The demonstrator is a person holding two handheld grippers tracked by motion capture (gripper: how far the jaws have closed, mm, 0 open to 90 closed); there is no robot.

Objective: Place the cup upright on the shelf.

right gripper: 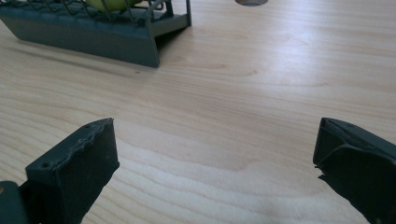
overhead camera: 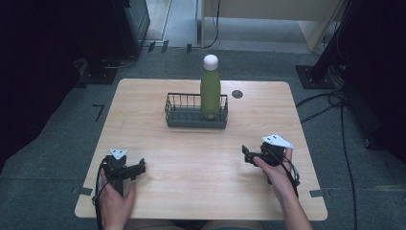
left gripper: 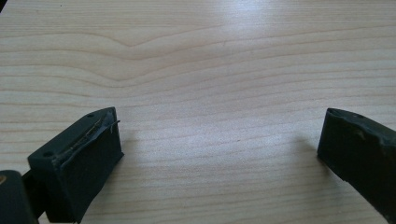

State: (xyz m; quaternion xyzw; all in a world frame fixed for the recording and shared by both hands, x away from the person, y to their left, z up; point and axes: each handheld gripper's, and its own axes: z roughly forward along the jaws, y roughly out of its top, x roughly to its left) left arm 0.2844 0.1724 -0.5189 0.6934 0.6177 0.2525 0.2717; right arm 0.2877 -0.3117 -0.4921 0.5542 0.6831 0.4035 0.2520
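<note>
A green bottle (overhead camera: 210, 91) with a white round cap stands upright in the right end of a dark wire basket (overhead camera: 184, 117) at the table's far middle. My left gripper (overhead camera: 141, 166) rests low at the near left of the table, open, with bare wood between its jaws (left gripper: 219, 140). My right gripper (overhead camera: 245, 154) sits at the near right, held by a hand, also open and holding nothing (right gripper: 217, 149). In the right gripper view the basket's corner (right gripper: 140, 44) and the bottle's green base (right gripper: 109, 3) show at the upper left, well ahead of the jaws.
The light wooden table (overhead camera: 191, 191) has a small dark round hole (overhead camera: 237, 94) right of the basket. Grey carpet surrounds the table, with cables at the right (overhead camera: 344, 143) and dark stands (overhead camera: 311, 74) behind.
</note>
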